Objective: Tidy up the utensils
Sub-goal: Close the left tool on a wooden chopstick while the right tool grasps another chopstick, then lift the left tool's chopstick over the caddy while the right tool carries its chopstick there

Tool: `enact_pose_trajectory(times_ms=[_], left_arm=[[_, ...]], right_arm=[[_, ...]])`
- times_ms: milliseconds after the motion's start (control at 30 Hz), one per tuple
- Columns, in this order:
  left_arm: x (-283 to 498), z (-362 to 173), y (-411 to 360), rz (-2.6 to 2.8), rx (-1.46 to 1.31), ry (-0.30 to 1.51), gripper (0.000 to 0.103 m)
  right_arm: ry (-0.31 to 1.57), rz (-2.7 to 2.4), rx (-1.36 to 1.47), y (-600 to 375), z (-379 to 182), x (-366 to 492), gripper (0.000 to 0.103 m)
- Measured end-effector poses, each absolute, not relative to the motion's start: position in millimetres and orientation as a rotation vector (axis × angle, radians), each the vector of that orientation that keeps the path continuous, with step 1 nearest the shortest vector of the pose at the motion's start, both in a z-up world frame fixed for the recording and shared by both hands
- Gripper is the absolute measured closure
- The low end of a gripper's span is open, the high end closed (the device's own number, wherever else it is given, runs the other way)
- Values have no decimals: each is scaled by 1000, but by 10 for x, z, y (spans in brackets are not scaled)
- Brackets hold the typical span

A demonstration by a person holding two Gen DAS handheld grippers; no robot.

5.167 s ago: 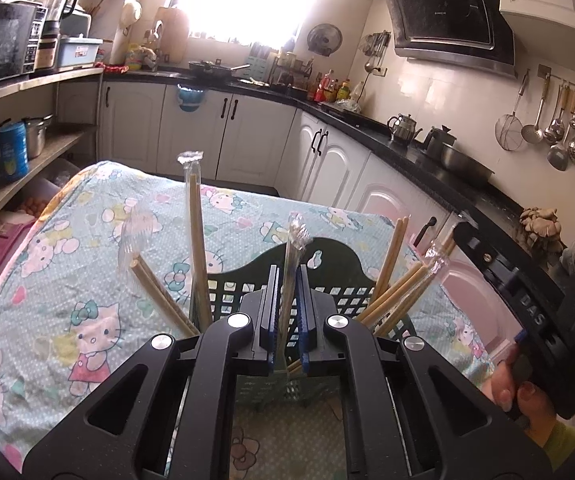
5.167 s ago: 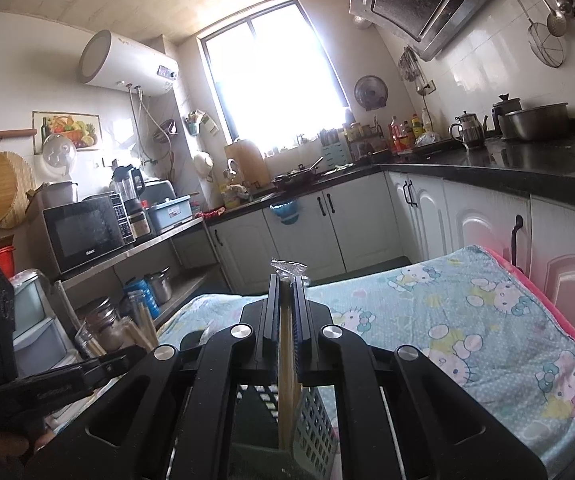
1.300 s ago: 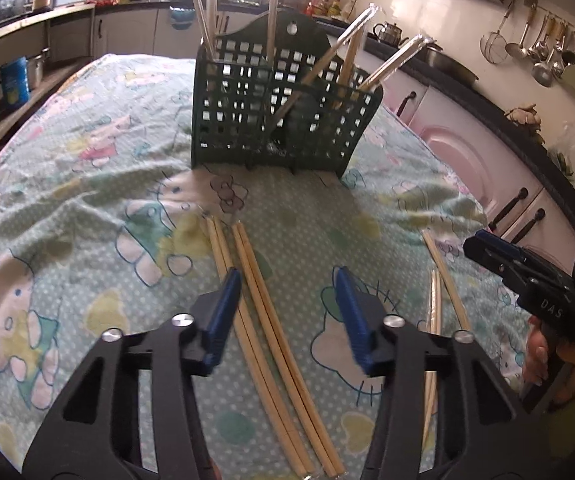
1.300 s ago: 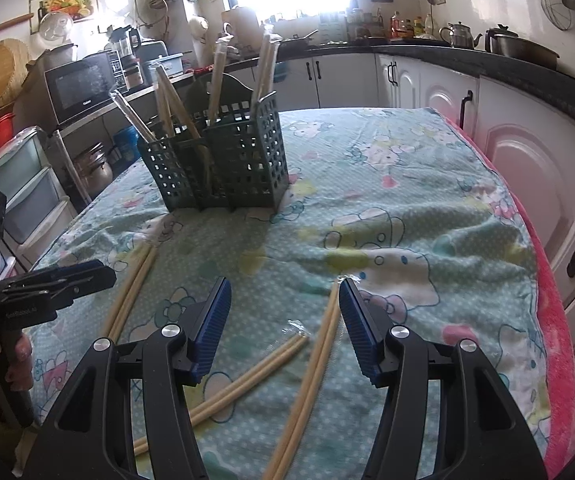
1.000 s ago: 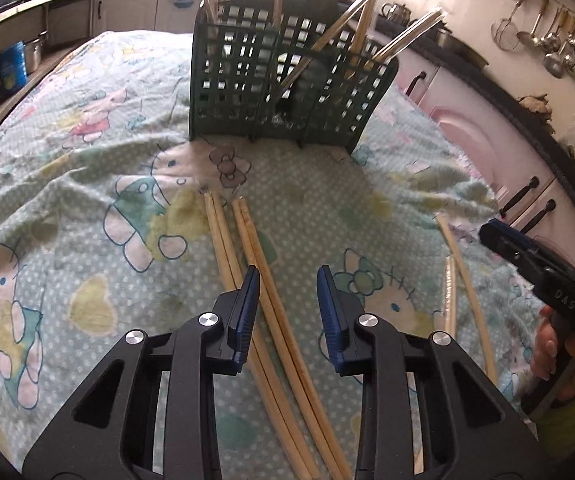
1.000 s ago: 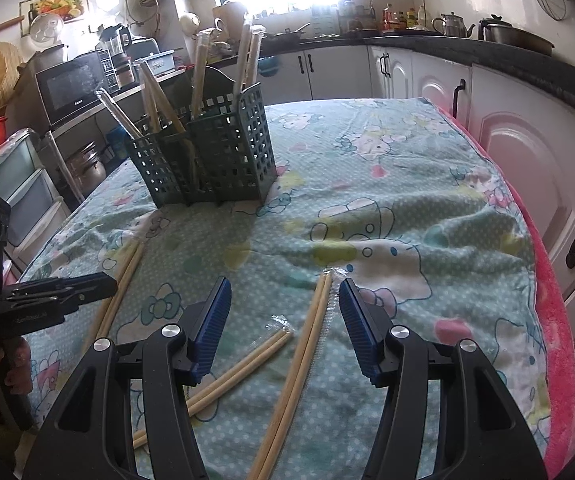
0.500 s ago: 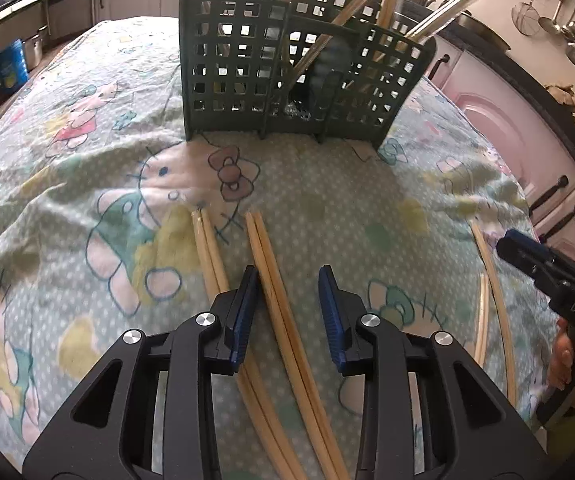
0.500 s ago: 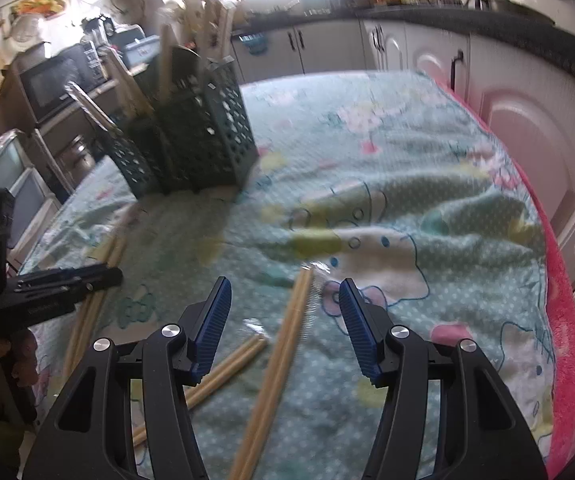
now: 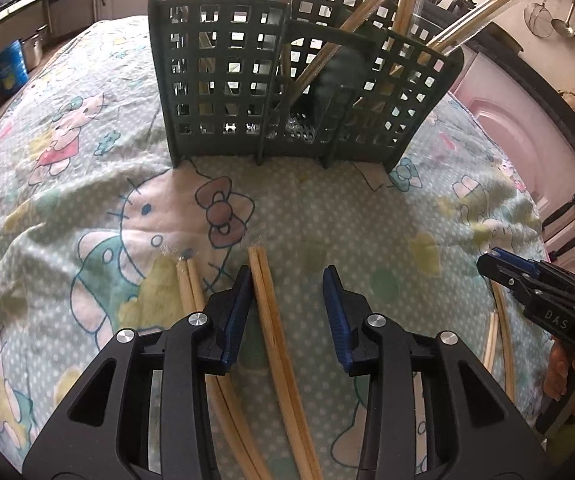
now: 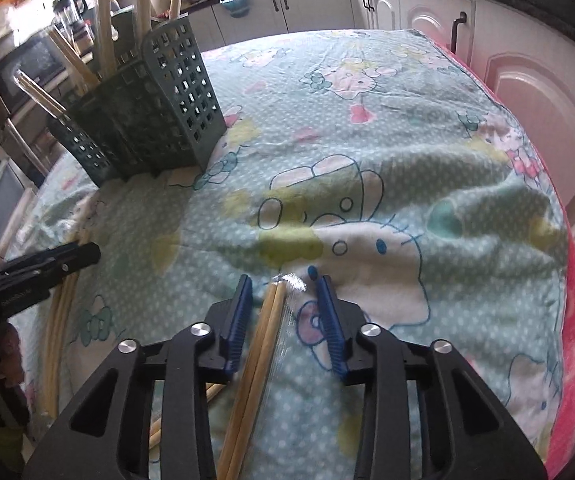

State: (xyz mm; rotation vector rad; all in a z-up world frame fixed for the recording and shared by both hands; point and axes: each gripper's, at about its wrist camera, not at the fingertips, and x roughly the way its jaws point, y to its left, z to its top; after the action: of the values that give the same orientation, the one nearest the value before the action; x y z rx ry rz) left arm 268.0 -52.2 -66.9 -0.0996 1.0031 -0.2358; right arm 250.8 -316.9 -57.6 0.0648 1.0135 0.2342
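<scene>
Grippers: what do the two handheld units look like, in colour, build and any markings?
Both the left gripper and the right gripper have black angular bodies with triangular cut-outs, silver round screw heads and ribbed blue pads. Seen from the left wrist view, the right one carries white "DAS" lettering. No cables or sleeves are visible.

A bare stretch of cloth (image 9: pixel 327 208) lies open between the left hand-held gripper (image 9: pixel 287 304) and the basket (image 9: pixel 287 92), whose chopsticks lean outward above its rim. To the right, the cloth past the right hand-held gripper (image 10: pixel 285 312) is open toward the table's pink edge (image 10: pixel 571 312). A second chopstick pair (image 9: pixel 191 292) lies just left of the left hand-held gripper.
</scene>
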Motion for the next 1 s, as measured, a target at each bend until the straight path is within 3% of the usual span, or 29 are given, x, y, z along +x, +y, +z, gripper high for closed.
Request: enact_pose_trajectory(times_ms=[367,567,667,1000], left_arm=[[2853,-675,-661,-199,-51,1006,76],[2894,-642,-649,-203,-56,1006,94],[2894,-585,-630,-221,-60,1000,99],[2667,-172,-457,-271,-101,888,101]], right_arm=[[981,279,119,-3256,-515,2478,92],[927,315,122,-3265,-290,2412,93],[895,335,123,-3256,-157,2376,94],[803,396,117,-3138,201,2236,94]])
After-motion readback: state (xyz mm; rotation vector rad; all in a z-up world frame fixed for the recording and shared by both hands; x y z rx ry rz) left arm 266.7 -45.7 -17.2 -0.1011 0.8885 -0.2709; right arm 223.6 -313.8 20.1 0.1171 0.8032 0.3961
